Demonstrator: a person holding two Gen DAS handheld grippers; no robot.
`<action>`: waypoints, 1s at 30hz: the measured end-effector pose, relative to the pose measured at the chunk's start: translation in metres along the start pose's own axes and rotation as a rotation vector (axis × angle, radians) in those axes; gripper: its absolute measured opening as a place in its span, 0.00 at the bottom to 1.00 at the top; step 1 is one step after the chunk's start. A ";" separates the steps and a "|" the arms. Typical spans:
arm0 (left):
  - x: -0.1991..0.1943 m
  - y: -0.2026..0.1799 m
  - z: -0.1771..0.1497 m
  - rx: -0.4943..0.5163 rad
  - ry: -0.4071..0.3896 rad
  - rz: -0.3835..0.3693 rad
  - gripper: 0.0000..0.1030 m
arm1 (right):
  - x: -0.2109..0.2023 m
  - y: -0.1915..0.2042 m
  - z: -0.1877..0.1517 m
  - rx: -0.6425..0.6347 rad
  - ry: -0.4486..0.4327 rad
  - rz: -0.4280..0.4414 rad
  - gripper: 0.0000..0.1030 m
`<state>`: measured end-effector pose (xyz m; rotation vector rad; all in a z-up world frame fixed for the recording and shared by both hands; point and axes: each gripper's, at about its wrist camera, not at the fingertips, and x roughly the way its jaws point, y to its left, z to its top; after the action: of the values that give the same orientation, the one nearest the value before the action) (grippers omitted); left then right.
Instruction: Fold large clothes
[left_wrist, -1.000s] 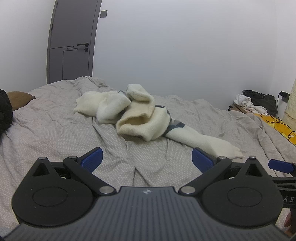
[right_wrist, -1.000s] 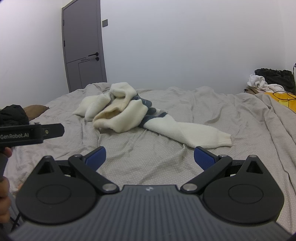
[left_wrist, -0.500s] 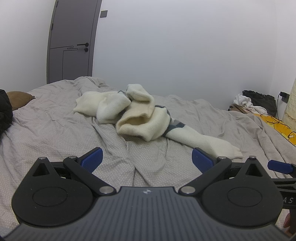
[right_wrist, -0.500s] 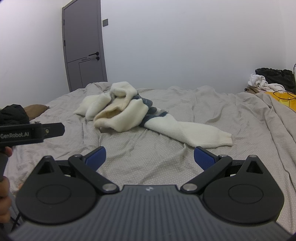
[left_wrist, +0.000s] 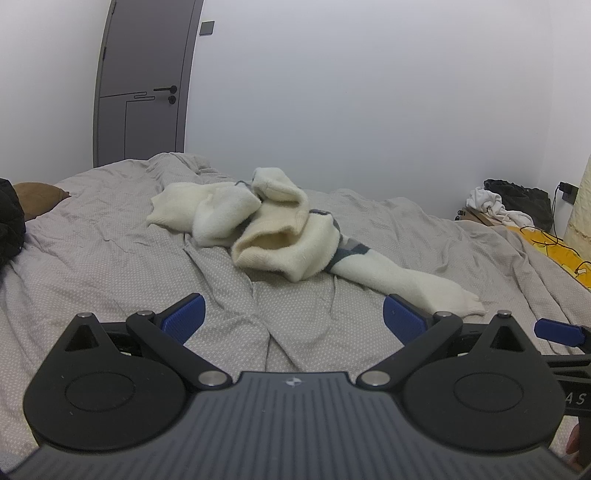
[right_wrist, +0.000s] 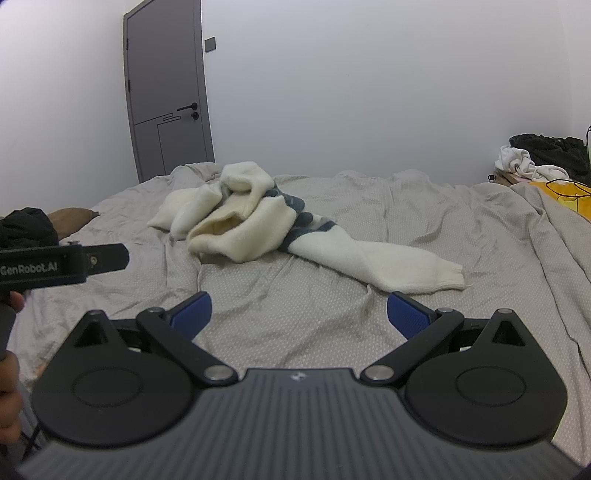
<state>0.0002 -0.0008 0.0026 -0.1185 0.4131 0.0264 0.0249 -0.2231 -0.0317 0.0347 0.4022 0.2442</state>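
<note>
A cream knit sweater with grey-blue stripes lies crumpled in the middle of the bed, one sleeve stretched out toward the right. It also shows in the right wrist view with the sleeve cuff nearest. My left gripper is open and empty, hovering over the sheet short of the sweater. My right gripper is open and empty, also short of the sweater, with the sleeve cuff just beyond its right fingertip.
The bed has a wrinkled grey dotted sheet. A brown pillow and a black garment lie at the left. Clothes and a yellow item are piled at the right. A grey door stands behind.
Both grippers stay open and nearly still. The right wrist view has crept slightly forward toward the sweater.
</note>
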 end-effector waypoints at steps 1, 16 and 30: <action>0.000 0.000 0.000 0.000 -0.001 0.000 1.00 | 0.000 0.001 0.000 0.000 0.000 0.000 1.00; -0.002 0.000 -0.001 -0.007 -0.007 -0.011 1.00 | -0.002 0.004 -0.001 -0.006 -0.003 -0.016 1.00; 0.043 0.033 0.055 -0.047 -0.063 0.017 1.00 | 0.046 0.010 0.020 0.062 0.052 0.066 1.00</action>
<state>0.0596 0.0382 0.0318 -0.1605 0.3508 0.0563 0.0717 -0.2020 -0.0303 0.1027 0.4605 0.2980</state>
